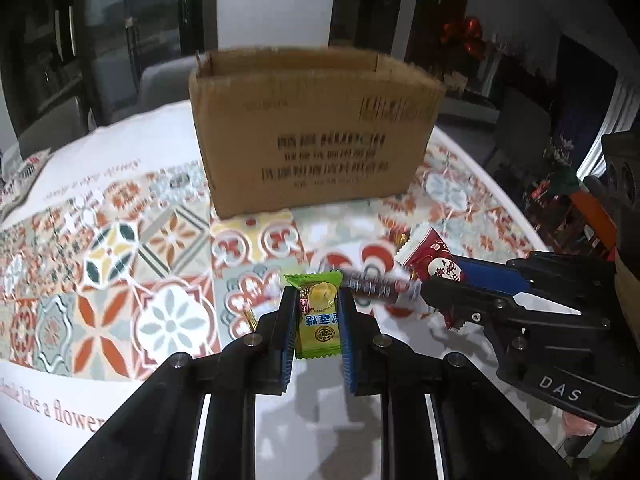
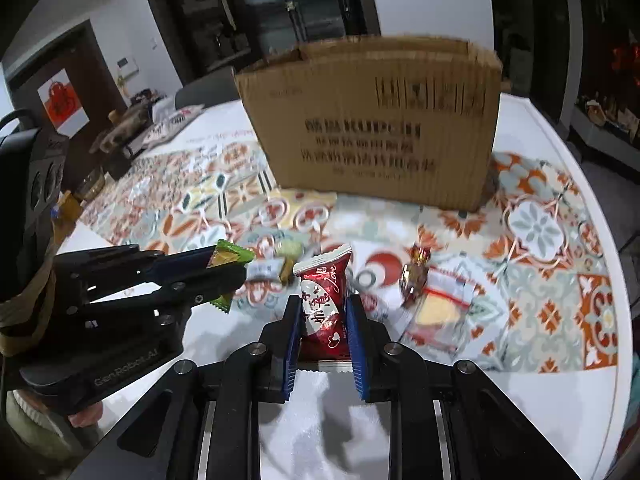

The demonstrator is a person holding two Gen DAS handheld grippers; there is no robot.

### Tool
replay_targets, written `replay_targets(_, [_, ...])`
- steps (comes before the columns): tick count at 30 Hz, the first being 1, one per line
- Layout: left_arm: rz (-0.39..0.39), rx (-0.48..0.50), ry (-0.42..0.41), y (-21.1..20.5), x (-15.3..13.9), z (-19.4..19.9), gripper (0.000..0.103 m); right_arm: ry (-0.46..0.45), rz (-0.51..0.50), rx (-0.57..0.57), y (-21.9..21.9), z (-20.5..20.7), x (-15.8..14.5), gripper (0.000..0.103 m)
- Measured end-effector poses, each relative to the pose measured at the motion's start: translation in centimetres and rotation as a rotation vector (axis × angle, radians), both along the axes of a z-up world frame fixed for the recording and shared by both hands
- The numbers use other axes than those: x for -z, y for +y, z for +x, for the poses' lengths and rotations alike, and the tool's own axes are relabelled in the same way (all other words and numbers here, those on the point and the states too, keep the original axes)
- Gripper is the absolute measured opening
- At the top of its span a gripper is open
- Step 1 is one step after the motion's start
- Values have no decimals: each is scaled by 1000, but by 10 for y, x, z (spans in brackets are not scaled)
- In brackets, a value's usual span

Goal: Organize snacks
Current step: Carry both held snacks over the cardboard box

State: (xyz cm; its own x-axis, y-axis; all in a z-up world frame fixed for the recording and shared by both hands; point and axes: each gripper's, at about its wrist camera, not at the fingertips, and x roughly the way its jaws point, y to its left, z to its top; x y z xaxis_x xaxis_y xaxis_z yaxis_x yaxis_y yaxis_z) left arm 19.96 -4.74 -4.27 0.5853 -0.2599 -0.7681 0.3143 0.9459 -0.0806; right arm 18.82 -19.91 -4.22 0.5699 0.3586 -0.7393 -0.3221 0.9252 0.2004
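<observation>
Left gripper [image 1: 314, 312]: clamped on small green-and-yellow foil-wrapped candy [image 1: 319, 322], gripped across the flat middle, crimped ends free. Right gripper [image 2: 323, 320]: clamped on dark red glossy snack packet with white lettering [image 2: 325, 312], pinched at mid-body. Both items clear of the patterned tablecloth [image 1: 120, 272]. Open brown corrugated cardboard box [image 1: 316, 132] at 12 o'clock. Loose gold-and-red wrapped candy [image 2: 414, 276] at 2 o'clock from right gripper. Likely handling: very light, soft, slippery film, crushable contents. Best held at centre, moderate squeeze.
</observation>
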Motion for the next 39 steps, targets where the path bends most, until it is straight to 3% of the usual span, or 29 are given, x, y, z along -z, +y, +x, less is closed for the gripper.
replay_targets(11, [-18,11,-147,5,-66,7,20,-167,0,25,5,10,-68,24])
replay_targets(22, [-17,7,-263,5,-118,28,20,-278,7,31,9,30,-122,24])
replay_targets(31, [-14,-11,-292,0,-136,62,20,-327,-22,30,9,60,-143,24])
replay_targets(39, [-32,-5,-275,-6,-137,100,20,-282,-8,56,-4,97,-140,24])
